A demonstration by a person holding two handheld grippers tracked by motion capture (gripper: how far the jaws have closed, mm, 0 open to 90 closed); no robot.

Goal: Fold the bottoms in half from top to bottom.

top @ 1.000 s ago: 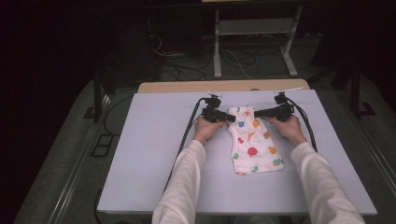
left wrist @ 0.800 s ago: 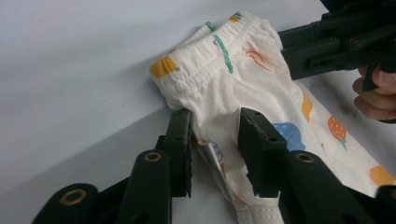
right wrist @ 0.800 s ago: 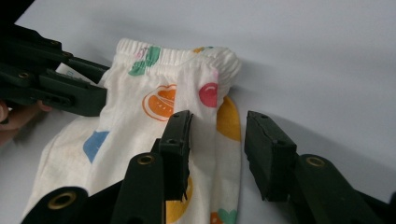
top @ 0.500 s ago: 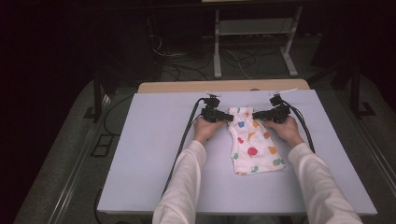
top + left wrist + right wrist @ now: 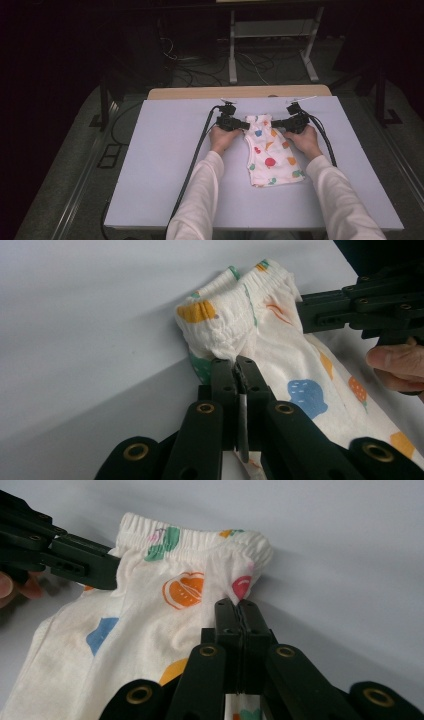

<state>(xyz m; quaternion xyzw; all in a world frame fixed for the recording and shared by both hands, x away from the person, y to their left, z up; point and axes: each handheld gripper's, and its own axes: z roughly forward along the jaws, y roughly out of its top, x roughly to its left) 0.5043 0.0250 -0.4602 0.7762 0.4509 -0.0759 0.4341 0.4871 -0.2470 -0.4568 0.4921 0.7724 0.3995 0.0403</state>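
While both jaws have just closed, left gripper [image 5: 235, 371] and right gripper [image 5: 242, 611] pinch the waistband sides of soft, light white fruit-print cotton shorts [image 5: 270, 155] near the lavender table's [image 5: 165, 150] far edge; limp cloth, will sag.

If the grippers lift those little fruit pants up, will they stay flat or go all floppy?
Probably floppy: the pants are thin cloth that already bunches at the elastic waistband. Likely light too, since the left gripper and right gripper each pinch only a small fold. They shouldn't roll.
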